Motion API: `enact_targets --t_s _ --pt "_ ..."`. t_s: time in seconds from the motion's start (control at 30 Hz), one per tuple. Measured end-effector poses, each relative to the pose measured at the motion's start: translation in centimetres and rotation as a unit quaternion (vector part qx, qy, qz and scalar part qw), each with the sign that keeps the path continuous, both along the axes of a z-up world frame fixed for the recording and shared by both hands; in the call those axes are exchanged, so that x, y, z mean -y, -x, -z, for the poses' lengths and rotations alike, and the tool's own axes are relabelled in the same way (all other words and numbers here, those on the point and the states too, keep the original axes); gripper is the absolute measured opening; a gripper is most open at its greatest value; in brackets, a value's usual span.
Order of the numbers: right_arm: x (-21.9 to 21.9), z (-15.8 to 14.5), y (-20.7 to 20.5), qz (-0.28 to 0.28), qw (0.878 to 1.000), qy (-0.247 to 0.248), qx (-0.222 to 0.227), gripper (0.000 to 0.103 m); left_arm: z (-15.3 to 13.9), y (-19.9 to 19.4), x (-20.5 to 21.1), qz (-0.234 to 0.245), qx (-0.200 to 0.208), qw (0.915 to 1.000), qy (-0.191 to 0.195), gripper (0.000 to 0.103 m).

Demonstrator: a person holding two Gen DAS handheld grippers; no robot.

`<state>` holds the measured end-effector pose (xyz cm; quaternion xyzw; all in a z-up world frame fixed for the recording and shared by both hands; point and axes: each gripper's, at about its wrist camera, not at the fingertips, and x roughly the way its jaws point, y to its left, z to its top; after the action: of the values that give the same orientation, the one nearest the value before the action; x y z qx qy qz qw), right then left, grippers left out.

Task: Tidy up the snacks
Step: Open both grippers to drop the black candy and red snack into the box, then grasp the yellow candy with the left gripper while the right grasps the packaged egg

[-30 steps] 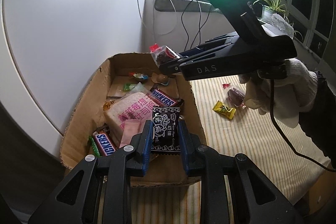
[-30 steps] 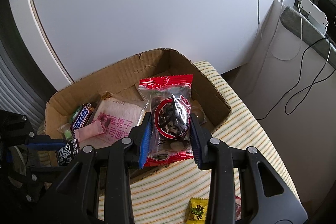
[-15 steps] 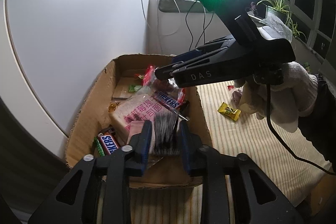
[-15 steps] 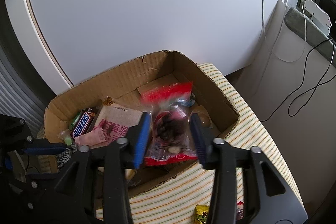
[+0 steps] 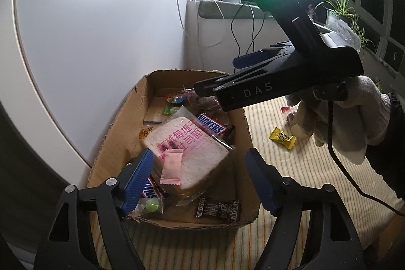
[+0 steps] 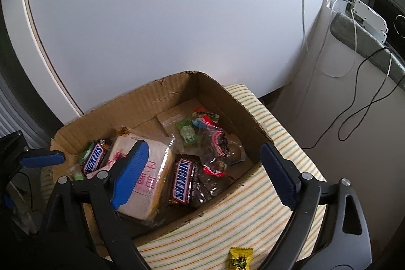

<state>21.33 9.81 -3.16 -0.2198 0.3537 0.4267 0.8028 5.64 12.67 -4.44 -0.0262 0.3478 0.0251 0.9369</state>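
Observation:
A cardboard box [image 5: 111, 133] [image 6: 227, 98] holds several snacks: a wrapped bread slice [image 5: 187, 146] [image 6: 152, 179], Snickers bars [image 5: 211, 124] [image 6: 181, 181], a pink sachet [image 5: 172, 166]. My left gripper [image 5: 200, 176] is open and empty above the box's near end; a black packet [image 5: 217, 210] lies below it. My right gripper [image 6: 202, 171] is open and empty over the box; a red-and-clear packet [image 6: 215, 146] lies inside beneath it. The right gripper also shows in the left wrist view [image 5: 215, 77].
The box sits on a striped tablecloth [image 5: 291, 168] [image 6: 227, 227]. A yellow candy [image 5: 282, 138] [image 6: 240, 258] and a red candy [image 5: 286, 109] lie on the cloth right of the box. A white wall stands behind; cables and a windowsill are at the back right.
Both grippers opened. The black packet dropped from the left gripper into the box's near end; the red-and-clear packet dropped from the right gripper into the box.

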Motion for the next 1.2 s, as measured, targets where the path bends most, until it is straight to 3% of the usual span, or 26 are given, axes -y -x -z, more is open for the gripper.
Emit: enact_targets --t_s 0.4,0.87,1.1,1.2 --pt "2.4 -1.2 0.3 0.014 1.000 -0.005 0.011 0.092 -0.8 0.2 1.3 0.007 0.010 0.9999 -0.007 0.075" --pt "9.0 -2.7 -0.4 0.055 0.998 -0.022 0.016 0.092 -1.2 0.1 4.3 0.030 0.016 0.9994 -0.004 0.075" --pt "14.1 -1.3 -1.8 0.085 0.996 -0.007 -0.002 0.092 -0.6 -0.8 7.3 0.061 0.011 0.9981 0.009 0.075" --pt "15.8 -0.3 -2.4 0.095 0.995 -0.001 -0.017 0.092 -0.2 -1.3 8.9 0.076 0.004 0.9970 0.016 0.068"
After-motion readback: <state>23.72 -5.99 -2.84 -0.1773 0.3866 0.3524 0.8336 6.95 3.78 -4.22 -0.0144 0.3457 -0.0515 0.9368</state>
